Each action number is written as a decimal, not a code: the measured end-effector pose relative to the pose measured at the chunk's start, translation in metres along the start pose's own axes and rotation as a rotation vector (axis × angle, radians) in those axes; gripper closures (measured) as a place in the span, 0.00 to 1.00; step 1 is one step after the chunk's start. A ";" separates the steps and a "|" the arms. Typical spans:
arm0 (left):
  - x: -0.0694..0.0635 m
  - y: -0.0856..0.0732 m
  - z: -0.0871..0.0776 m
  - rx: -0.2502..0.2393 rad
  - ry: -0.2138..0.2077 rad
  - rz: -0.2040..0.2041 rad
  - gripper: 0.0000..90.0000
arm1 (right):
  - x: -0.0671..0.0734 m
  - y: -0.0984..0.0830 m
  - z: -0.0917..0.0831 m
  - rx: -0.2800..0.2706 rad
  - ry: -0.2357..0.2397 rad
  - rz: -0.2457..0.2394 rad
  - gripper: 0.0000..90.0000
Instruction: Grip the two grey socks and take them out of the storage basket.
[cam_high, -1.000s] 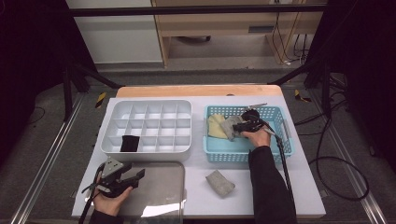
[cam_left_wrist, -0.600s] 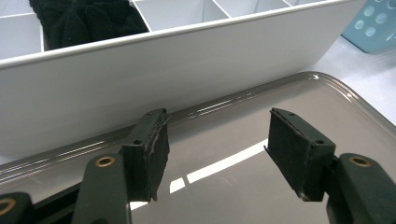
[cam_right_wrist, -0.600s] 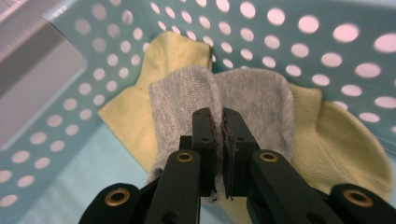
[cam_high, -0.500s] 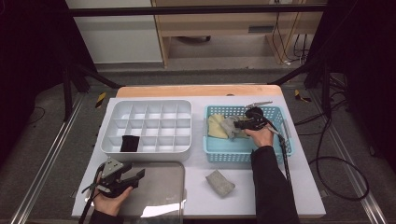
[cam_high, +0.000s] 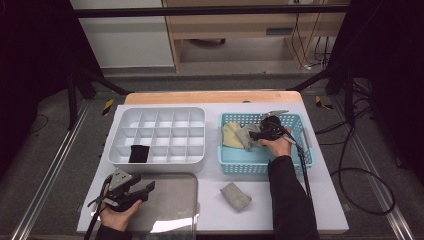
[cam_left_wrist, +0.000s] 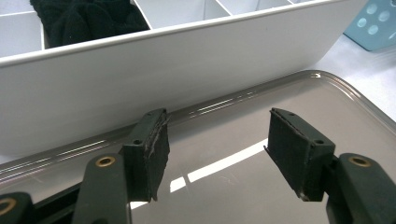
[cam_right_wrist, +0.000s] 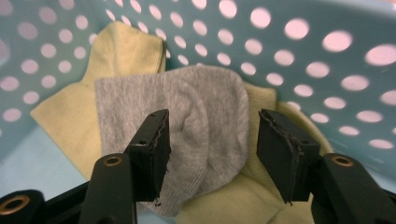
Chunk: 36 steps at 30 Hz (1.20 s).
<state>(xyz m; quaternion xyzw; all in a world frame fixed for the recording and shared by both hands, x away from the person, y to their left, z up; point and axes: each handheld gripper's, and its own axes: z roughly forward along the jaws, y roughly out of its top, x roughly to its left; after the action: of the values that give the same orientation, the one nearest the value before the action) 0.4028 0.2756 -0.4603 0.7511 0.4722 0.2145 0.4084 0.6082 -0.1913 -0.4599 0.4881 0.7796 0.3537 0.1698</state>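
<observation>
White table (cam_high: 320, 200) | left tool (cam_left_wrist: 215, 154) agape over steel tray (cam_left_wrist: 336, 107) | right tool (cam_right_wrist: 210, 154) agape at grey sock (cam_right_wrist: 205, 107) in blue basket (cam_right_wrist: 327, 56)

Light blue basket (cam_high: 227, 161) (dotted with round holes), grey sock (cam_right_wrist: 201, 126) over pale yellow sock (cam_right_wrist: 65, 126), black sock (cam_high: 138, 153) in white organiser tray (cam_high: 152, 164), another grey sock (cam_high: 235, 196).
</observation>
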 end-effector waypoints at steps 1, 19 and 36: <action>0.000 0.000 0.000 -0.001 -0.001 0.000 0.42 | 0.000 0.000 0.001 0.009 0.004 0.001 0.53; 0.000 0.000 0.000 -0.001 -0.006 -0.003 0.42 | 0.003 0.009 -0.028 -0.041 0.141 0.060 0.95; -0.002 -0.001 0.001 0.001 -0.006 -0.002 0.42 | 0.026 0.017 -0.072 -0.217 0.247 -0.045 0.95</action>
<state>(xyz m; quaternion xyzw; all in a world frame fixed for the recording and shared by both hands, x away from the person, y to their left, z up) 0.4024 0.2737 -0.4612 0.7516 0.4717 0.2115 0.4097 0.5630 -0.1920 -0.3958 0.4023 0.7624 0.4892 0.1324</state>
